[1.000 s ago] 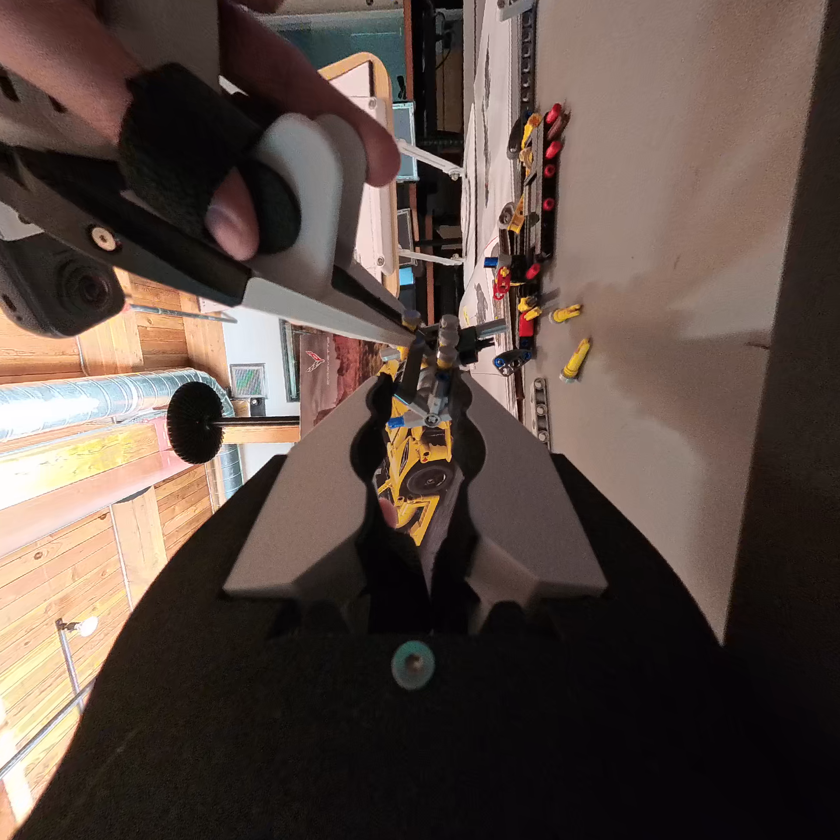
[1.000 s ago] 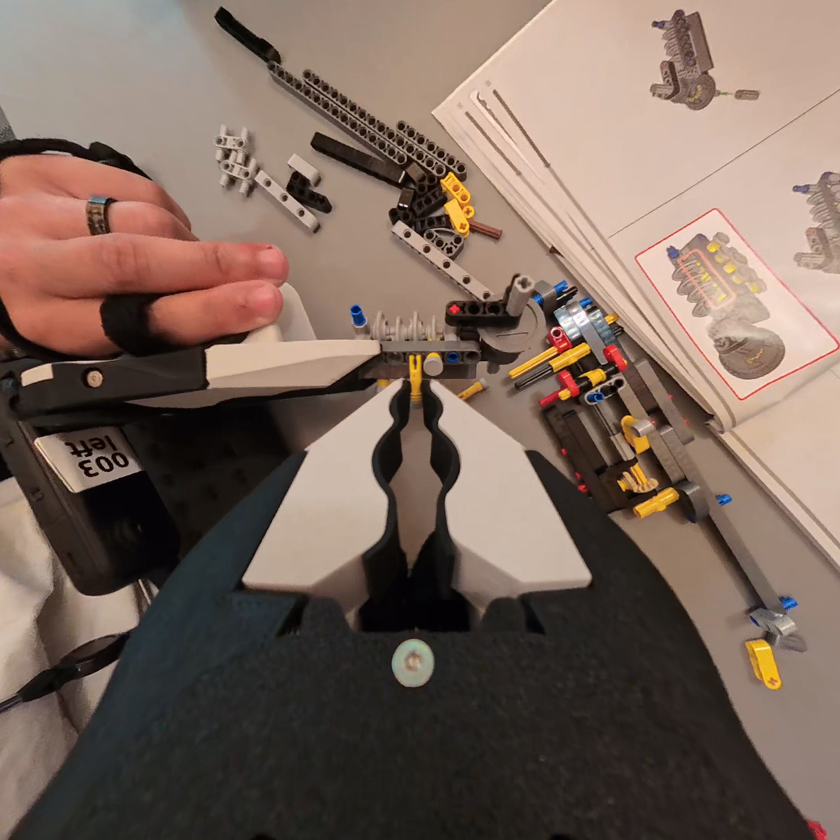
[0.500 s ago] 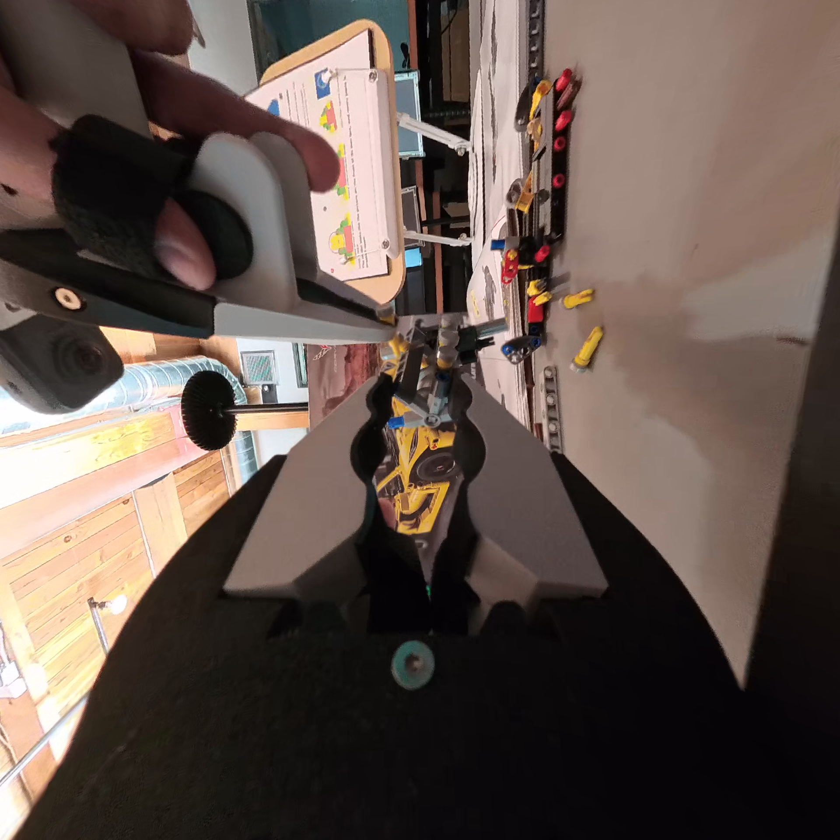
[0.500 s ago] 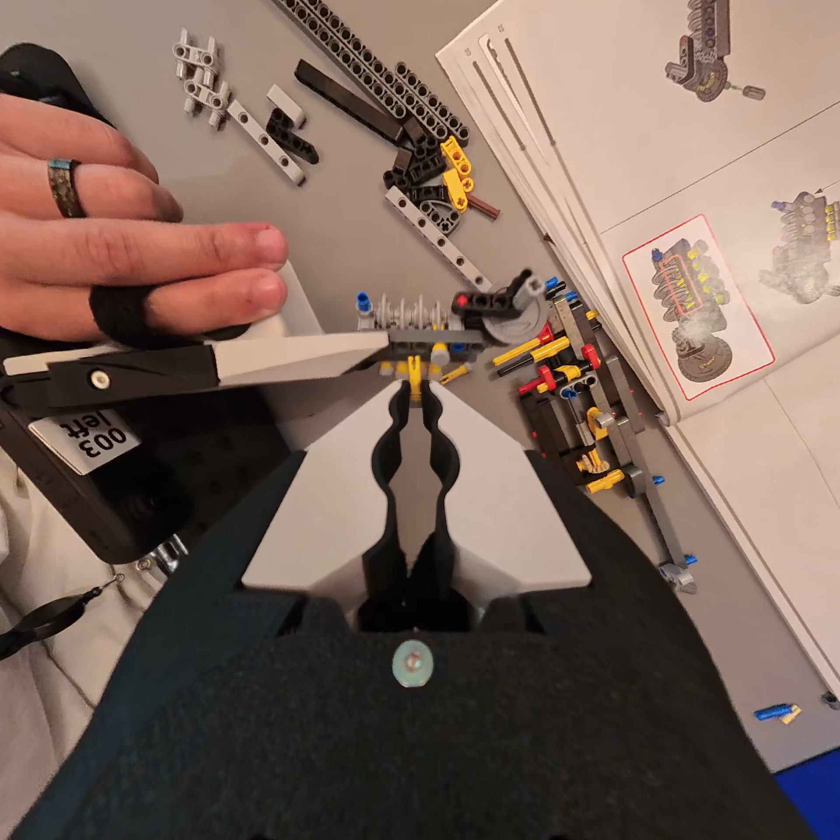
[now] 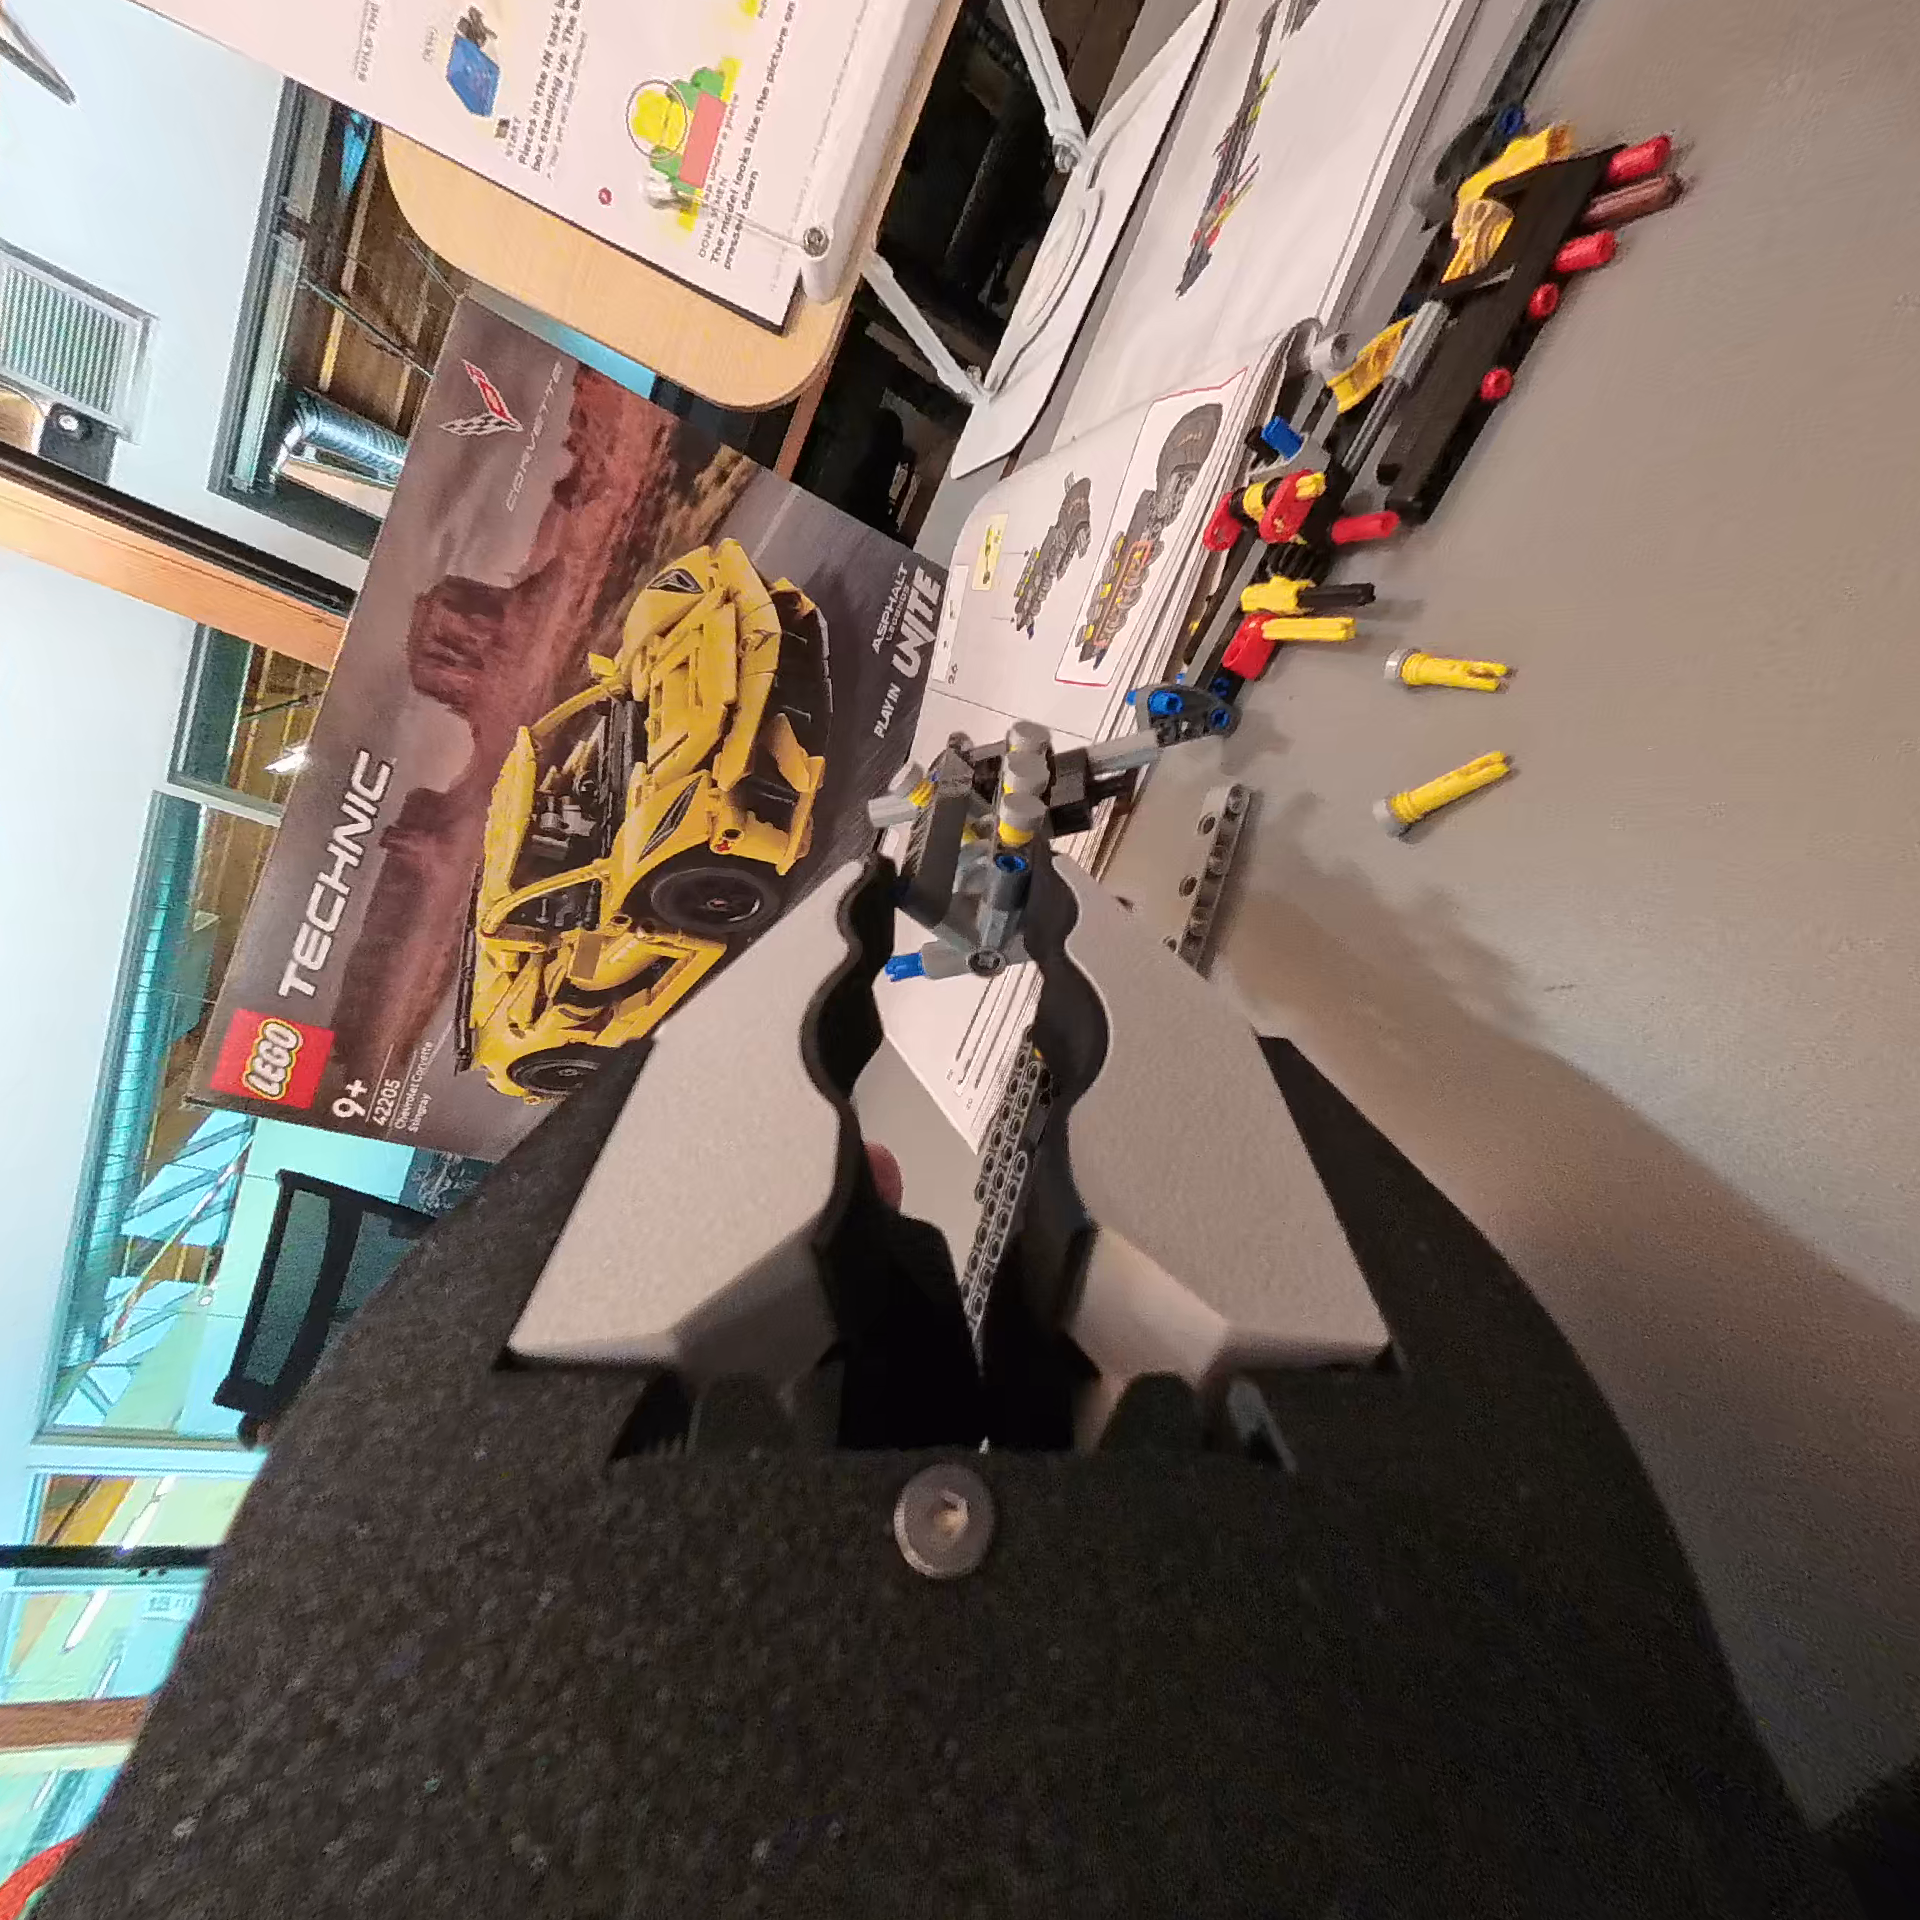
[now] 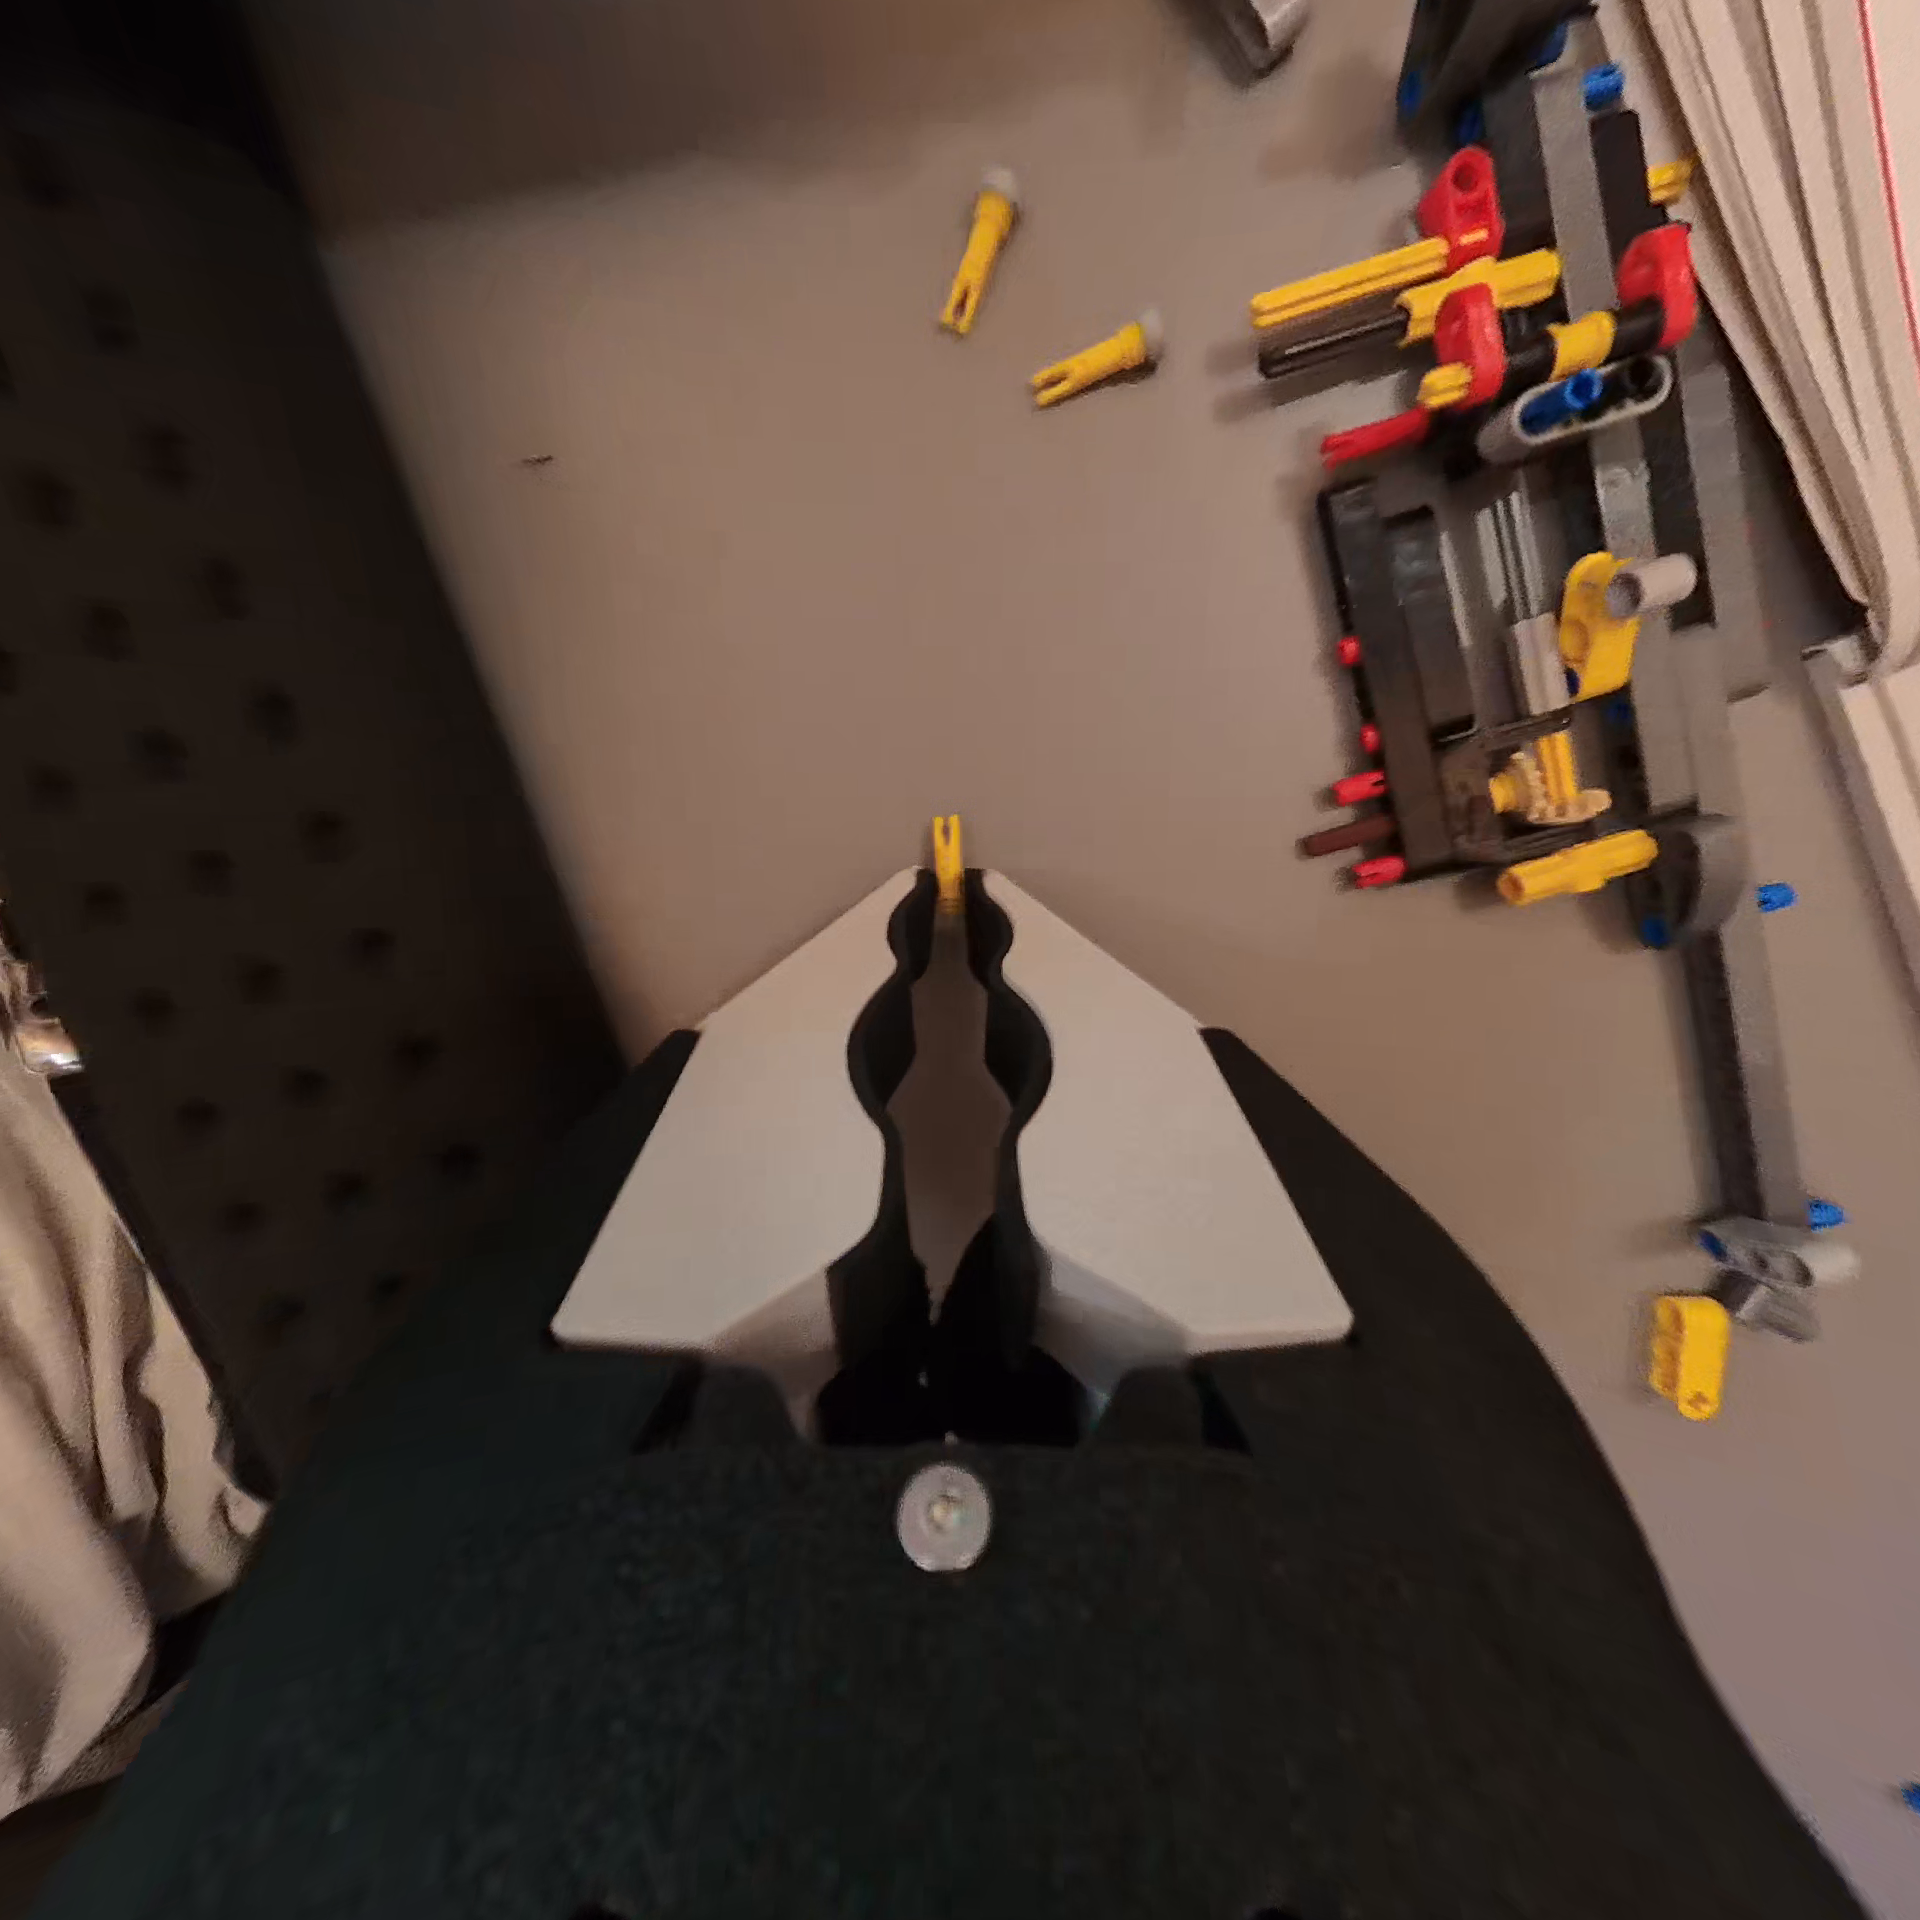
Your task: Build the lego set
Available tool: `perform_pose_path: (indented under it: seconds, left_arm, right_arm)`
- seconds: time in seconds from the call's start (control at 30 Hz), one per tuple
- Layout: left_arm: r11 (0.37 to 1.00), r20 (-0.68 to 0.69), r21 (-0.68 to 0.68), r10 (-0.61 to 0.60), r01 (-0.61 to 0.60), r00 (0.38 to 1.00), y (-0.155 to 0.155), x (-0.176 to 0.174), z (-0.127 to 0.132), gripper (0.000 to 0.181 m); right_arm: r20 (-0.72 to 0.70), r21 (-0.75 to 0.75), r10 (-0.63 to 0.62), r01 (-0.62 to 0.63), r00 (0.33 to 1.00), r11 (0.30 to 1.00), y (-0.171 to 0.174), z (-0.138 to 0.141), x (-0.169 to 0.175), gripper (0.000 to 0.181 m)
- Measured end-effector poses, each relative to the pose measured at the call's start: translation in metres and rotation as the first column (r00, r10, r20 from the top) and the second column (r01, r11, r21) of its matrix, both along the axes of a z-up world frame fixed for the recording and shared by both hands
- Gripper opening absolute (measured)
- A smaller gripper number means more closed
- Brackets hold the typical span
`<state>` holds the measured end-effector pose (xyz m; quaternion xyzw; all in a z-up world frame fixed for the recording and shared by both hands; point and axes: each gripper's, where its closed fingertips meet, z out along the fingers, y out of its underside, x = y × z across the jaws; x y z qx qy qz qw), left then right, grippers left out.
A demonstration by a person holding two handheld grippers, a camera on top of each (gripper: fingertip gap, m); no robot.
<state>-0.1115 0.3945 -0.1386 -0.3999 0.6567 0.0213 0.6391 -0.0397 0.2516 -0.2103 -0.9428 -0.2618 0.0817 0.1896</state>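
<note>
My left gripper (image 5: 961, 883) is shut on a small grey engine sub-assembly (image 5: 987, 831) with yellow and blue pins, held in the air above the grey table (image 5: 1662, 935). My right gripper (image 6: 945, 878) is shut on a thin yellow pin (image 6: 945, 862) that sticks out past its tips, above the table (image 6: 831, 571). Two loose yellow pins (image 6: 1091, 364) lie on the table ahead of it; they also show in the left wrist view (image 5: 1444, 795). A black and grey chassis build (image 6: 1538, 675) with red, yellow and blue parts lies at the right.
The set's box (image 5: 582, 790) with a yellow car stands at the table's far side. An open instruction booklet (image 5: 1091, 582) lies beside the chassis (image 5: 1455, 343). A grey holed beam (image 5: 1210, 873) lies near my left tips. A dark perforated surface (image 6: 156, 675) fills the right view's left. About 20 centimeters separates my left fingertips from my right.
The right gripper has pulled away from the sub-assembly with the yellow pin still in its tips, and no longer shows in the left view. The left gripper has swung towards the box.
</note>
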Motion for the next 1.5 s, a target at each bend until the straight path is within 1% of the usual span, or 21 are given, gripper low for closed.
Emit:
perform_pose_path:
  seconds: [0.07,0.13,0.23,0.33,0.47,0.57,0.63,0.83,0.97,1.03,1.1,1.17,1.23,1.3,1.37,1.43,1.5]
  left_arm:
    - [1.000,-0.008,0.015,-0.005,0.005,1.000,-0.001,0.000,-0.001,0.023]
    - [1.000,-0.002,0.013,-0.018,0.018,1.000,-0.004,0.000,-0.001,0.023]
    - [0.999,0.022,0.011,-0.040,0.040,0.999,-0.007,0.000,0.003,0.023]
    - [0.999,0.038,0.003,-0.043,0.043,0.998,-0.007,-0.001,0.006,0.023]
    - [0.998,0.040,-0.018,-0.061,0.062,0.997,-0.008,0.000,0.004,0.024]
    - [0.994,0.038,-0.006,-0.106,0.106,0.994,-0.016,0.003,0.004,0.023]
    - [0.990,0.046,0.018,-0.144,0.143,0.988,-0.023,0.006,0.005,0.023]
    - [0.981,0.081,0.070,-0.188,0.183,0.979,-0.034,0.010,0.012,0.024]
    - [0.976,0.090,0.063,-0.213,0.208,0.973,-0.038,0.012,0.012,0.024]
    - [0.974,0.082,0.053,-0.222,0.218,0.972,-0.038,0.013,0.009,0.024]
    - [0.968,0.064,0.089,-0.243,0.237,0.968,-0.041,0.015,0.008,0.023]
    - [0.948,0.021,0.179,-0.269,0.261,0.963,-0.046,0.020,0.009,0.023]
    - [0.910,-0.077,0.296,-0.282,0.292,0.956,-0.047,0.027,0.008,0.023]
    - [0.861,-0.137,0.392,-0.293,0.324,0.946,-0.049,0.034,0.012,0.022]
    - [0.837,-0.165,0.419,-0.311,0.352,0.936,-0.052,0.040,0.017,0.022]
    - [0.813,-0.183,0.456,-0.313,0.362,0.932,-0.052,0.045,0.023,0.023]
    - [0.804,-0.193,0.473,-0.305,0.361,0.933,-0.050,0.050,0.029,0.023]
  right_arm:
    - [0.009,0.046,0.012,-0.012,1.000,0.999,-0.003,-0.004,0.002,0.005]
    - [-0.011,0.125,0.040,-0.038,0.999,0.991,-0.002,-0.004,-0.002,0.010]
    - [-0.028,0.251,0.050,-0.041,0.998,0.967,0.001,-0.003,-0.001,0.014]
    - [-0.069,0.336,0.048,-0.022,0.996,0.942,0.000,-0.002,-0.003,0.011]
    - [-0.147,0.394,0.032,0.029,0.989,0.919,-0.003,-0.002,-0.003,0.010]
    - [-0.163,0.390,0.034,0.033,0.986,0.920,-0.006,-0.002,-0.001,0.010]
    - [-0.162,0.388,0.036,0.030,0.986,0.921,-0.009,-0.002,-0.001,0.016]
    - [-0.153,0.398,0.012,0.050,0.988,0.916,-0.009,-0.002,0.003,0.016]
    - [-0.157,0.393,0.007,0.056,0.988,0.918,-0.007,-0.002,0.003,0.008]
    - [-0.143,0.401,0.010,0.049,0.990,0.915,-0.006,-0.002,0.003,0.007]
    - [-0.151,0.398,-0.001,0.061,0.989,0.915,-0.003,-0.002,0.004,0.007]
    - [-0.247,0.354,-0.048,0.137,0.968,0.925,0.005,0.008,0.004,0.007]
    - [-0.361,0.324,-0.104,0.229,0.927,0.918,0.020,0.037,0.003,0.007]
    - [-0.455,0.277,-0.147,0.297,0.878,0.914,0.034,0.069,-0.003,0.007]
    - [-0.487,0.241,-0.187,0.337,0.853,0.910,0.047,0.090,-0.007,0.007]
    - [-0.492,0.187,-0.202,0.329,0.847,0.926,0.056,0.099,-0.015,0.007]
    - [-0.458,0.174,-0.221,0.330,0.861,0.928,0.065,0.101,-0.015,0.007]
